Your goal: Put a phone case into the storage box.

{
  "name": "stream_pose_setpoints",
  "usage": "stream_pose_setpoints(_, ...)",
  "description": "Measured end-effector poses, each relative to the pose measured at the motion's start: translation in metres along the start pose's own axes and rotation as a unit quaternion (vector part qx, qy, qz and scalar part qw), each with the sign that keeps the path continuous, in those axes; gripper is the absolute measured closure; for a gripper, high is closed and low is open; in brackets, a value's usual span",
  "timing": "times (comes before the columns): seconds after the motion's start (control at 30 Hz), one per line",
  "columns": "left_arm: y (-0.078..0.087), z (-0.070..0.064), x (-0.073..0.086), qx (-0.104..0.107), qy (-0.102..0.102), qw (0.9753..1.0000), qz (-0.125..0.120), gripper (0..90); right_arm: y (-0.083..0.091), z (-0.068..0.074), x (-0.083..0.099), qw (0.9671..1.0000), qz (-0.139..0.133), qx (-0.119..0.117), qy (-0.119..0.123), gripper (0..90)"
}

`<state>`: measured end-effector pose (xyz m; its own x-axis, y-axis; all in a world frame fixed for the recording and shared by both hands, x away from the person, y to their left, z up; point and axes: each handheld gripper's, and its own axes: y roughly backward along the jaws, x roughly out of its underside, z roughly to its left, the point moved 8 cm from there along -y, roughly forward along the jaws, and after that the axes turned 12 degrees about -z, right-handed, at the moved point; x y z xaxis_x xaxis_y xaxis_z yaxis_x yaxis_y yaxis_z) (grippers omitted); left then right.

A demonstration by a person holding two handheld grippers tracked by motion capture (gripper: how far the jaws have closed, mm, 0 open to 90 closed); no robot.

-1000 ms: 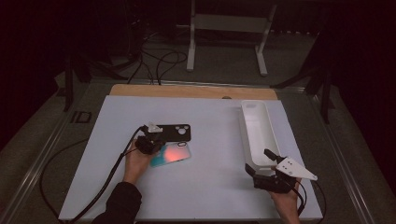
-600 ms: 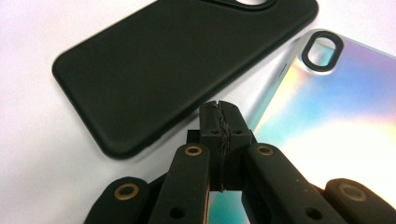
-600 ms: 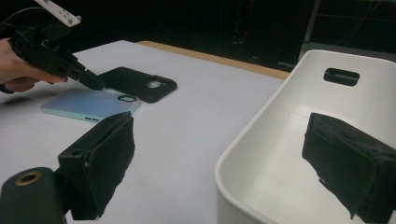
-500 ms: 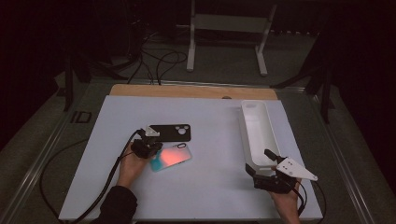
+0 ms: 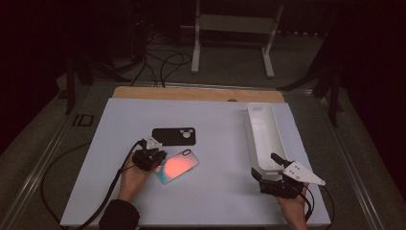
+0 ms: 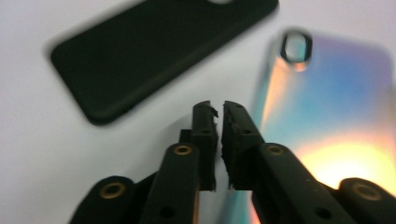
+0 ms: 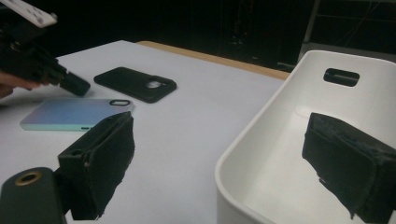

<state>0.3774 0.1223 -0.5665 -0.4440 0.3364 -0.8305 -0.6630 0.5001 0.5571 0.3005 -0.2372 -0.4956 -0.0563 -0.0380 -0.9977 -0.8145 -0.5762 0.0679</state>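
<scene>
Left gripper (image 5: 154,157) low over the white table (image 5: 220,143), at the near-left edge of the iridescent phone case (image 5: 179,165); jaws nearly together in the left gripper view (image 6: 218,120), only a thin slit between the pads, nothing seen pinched there. Whether a pad touches the case edge: impossible to tell, since the lower part of the case sits behind the right-hand jaw and runs out of frame. Iridescent phone case flat on the table, camera cut-out (image 6: 295,45) toward the far end, glowing orange and blue, blurred at its far corner. Black phone case (image 5: 174,136) just beyond it, flat, apart from it; top end cropped in the left gripper view (image 6: 154,51), outline smeared.

Right gripper (image 5: 273,178) at the near end of the white tray (image 5: 262,125), jaws spread wide: one pad outside the tray wall (image 7: 100,163), the other inside the tray (image 7: 348,163), holding nothing. Tray's near rim cut off at the bottom of the right gripper view (image 7: 243,154); handle slot visible in the far wall. Surroundings beyond the table dark, floor cables and a stand's legs barely legible.
</scene>
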Motion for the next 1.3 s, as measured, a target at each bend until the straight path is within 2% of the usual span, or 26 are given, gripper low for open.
stream_pose_setpoints(0.03, 0.007, 0.002, -0.009, 0.000, 0.009, 0.9994, -0.033, 77.5, 0.000, 0.000, 0.000, 1.0000, 0.000, -0.001, 0.000, 9.0)
stream_pose_setpoints(0.07, 0.007, 0.002, -0.009, 0.000, 0.009, 0.9994, -0.033, 72.5, 0.000, 0.000, 0.000, 1.0000, 0.000, -0.001, 0.000, 9.0)
stream_pose_setpoints(0.1, 0.012, 0.002, -0.014, 0.002, 0.011, 0.9987, -0.050, 68.8, 0.000, 0.000, 0.000, 1.0000, 0.000, -0.001, 0.000, 9.0)
stream_pose_setpoints(0.13, 0.018, 0.002, -0.018, 0.006, 0.010, 0.9976, -0.069, 68.8, 0.000, 0.000, 0.000, 1.0000, 0.000, -0.001, 0.000, 9.0)
stream_pose_setpoints(0.17, 0.030, 0.002, -0.026, 0.013, 0.014, 0.9947, -0.101, 66.0, 0.000, 0.000, 0.000, 1.0000, 0.000, -0.001, 0.000, 9.0)
stream_pose_setpoints(0.2, 0.030, 0.002, -0.026, 0.013, 0.014, 0.9947, -0.101, 64.0, 0.000, 0.000, 0.000, 1.0000, 0.001, -0.001, 0.001, 9.0)
stream_pose_setpoints(0.23, 0.042, 0.003, -0.030, 0.009, 0.012, 0.9919, -0.126, 61.3, -0.001, 0.000, 0.000, 1.0000, 0.001, -0.001, 0.002, 9.0)
stream_pose_setpoints(0.3, 0.054, 0.003, -0.031, 0.011, 0.015, 0.9890, -0.147, 57.5, -0.001, 0.000, 0.001, 1.0000, 0.001, -0.002, 0.003, 9.0)
stream_pose_setpoints(0.33, 0.054, 0.003, -0.031, 0.011, 0.015, 0.9890, -0.147, 55.1, -0.001, 0.000, 0.001, 1.0000, 0.001, -0.002, 0.003, 9.0)
stream_pose_setpoints(0.37, 0.067, 0.004, -0.030, 0.004, 0.019, 0.9859, -0.166, 50.3, -0.001, 0.001, 0.000, 1.0000, 0.001, -0.003, 0.002, 8.9)
stream_pose_setpoints(0.43, 0.079, 0.005, -0.026, 0.002, 0.021, 0.9826, -0.185, 41.2, -0.002, 0.000, 0.000, 1.0000, 0.001, -0.004, 0.002, 9.0)
stream_pose_setpoints(0.47, 0.079, 0.005, -0.026, 0.002, 0.021, 0.9826, -0.185, 36.7, -0.002, 0.000, 0.000, 1.0000, 0.001, -0.004, 0.002, 9.0)
stream_pose_setpoints(0.5, 0.083, 0.006, -0.022, -0.005, 0.017, 0.9816, -0.190, 36.7, -0.002, 0.000, 0.000, 1.0000, 0.001, -0.004, 0.003, 9.0)
stream_pose_setpoints(0.53, 0.088, 0.008, -0.018, -0.013, 0.013, 0.9816, -0.190, 32.0, -0.002, 0.000, 0.000, 1.0000, 0.001, -0.004, 0.003, 8.9)
stream_pose_setpoints(0.6, 0.088, 0.008, -0.018, -0.013, 0.013, 0.9816, -0.190, 28.5, -0.002, 0.000, 0.001, 1.0000, 0.000, -0.005, 0.003, 8.9)
stream_pose_setpoints(0.63, 0.103, 0.011, -0.002, -0.017, 0.021, 0.9806, -0.194, 17.0, -0.002, -0.001, 0.001, 1.0000, -0.001, -0.003, 0.002, 9.0)
stream_pose_setpoints(0.73, 0.111, 0.012, 0.003, -0.024, 0.028, 0.9802, -0.195, 9.9, -0.002, -0.001, 0.000, 1.0000, -0.002, -0.005, 0.001, 9.0)
stream_pose_setpoints(0.77, 0.114, 0.014, 0.007, -0.028, 0.032, 0.9825, -0.181, 4.2, -0.002, 0.000, 0.000, 1.0000, -0.003, -0.007, 0.001, 9.0)
stream_pose_setpoints(0.8, 0.117, 0.015, 0.010, -0.034, 0.031, 0.9832, -0.177, 0.0, -0.002, 0.000, 0.001, 0.9999, 0.001, -0.011, 0.000, 9.0)
stream_pose_setpoints(0.87, 0.122, 0.017, 0.012, -0.042, 0.029, 0.9829, -0.177, 0.0, -0.002, 0.001, 0.001, 0.9999, 0.003, -0.016, -0.006, 9.0)
stream_pose_setpoints(1.07, 0.127, 0.020, 0.013, -0.045, 0.035, 0.9813, -0.184, 0.0, 0.000, 0.003, 0.000, 0.9998, -0.002, -0.018, -0.001, 8.9)
stream_pose_setpoints(1.2, 0.124, 0.018, 0.013, -0.043, 0.029, 0.9839, -0.171, 0.0, 0.000, 0.005, 0.001, 0.9998, 0.000, -0.020, -0.001, 8.9)
stream_pose_setpoints(1.3, 0.121, 0.015, 0.013, -0.037, 0.031, 0.9872, -0.152, 0.0, 0.002, 0.003, 0.001, 0.9998, 0.000, -0.018, -0.004, 8.9)
